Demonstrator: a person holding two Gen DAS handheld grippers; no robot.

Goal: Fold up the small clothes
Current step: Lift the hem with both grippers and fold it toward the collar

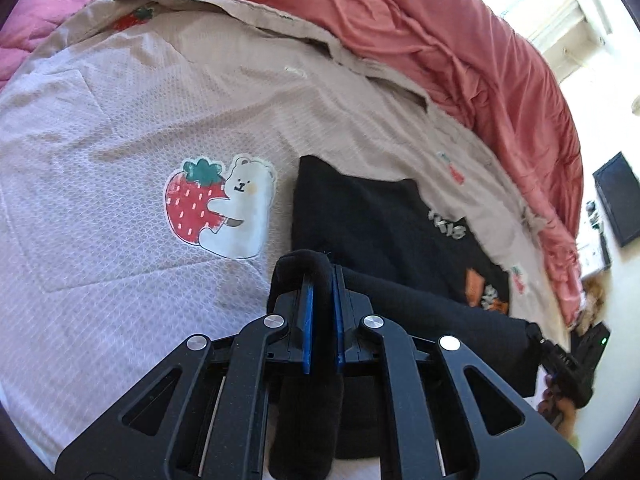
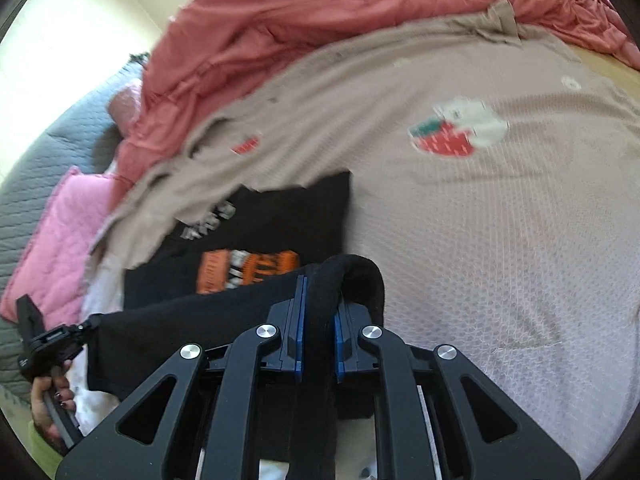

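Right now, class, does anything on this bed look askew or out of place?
Yes: the beige strawberry-print cover lies rumpled over the far edge of the black garment, hiding part of its white lettering.

Both views sit low and close over the bed, each looking forward and down along its own fingers. Left wrist view faces the beige strawberry blanket (image 1: 120, 128); right wrist view faces it from the opposite end. Shared: black garment (image 1: 360, 208), blanket, red duvet (image 2: 320, 4).
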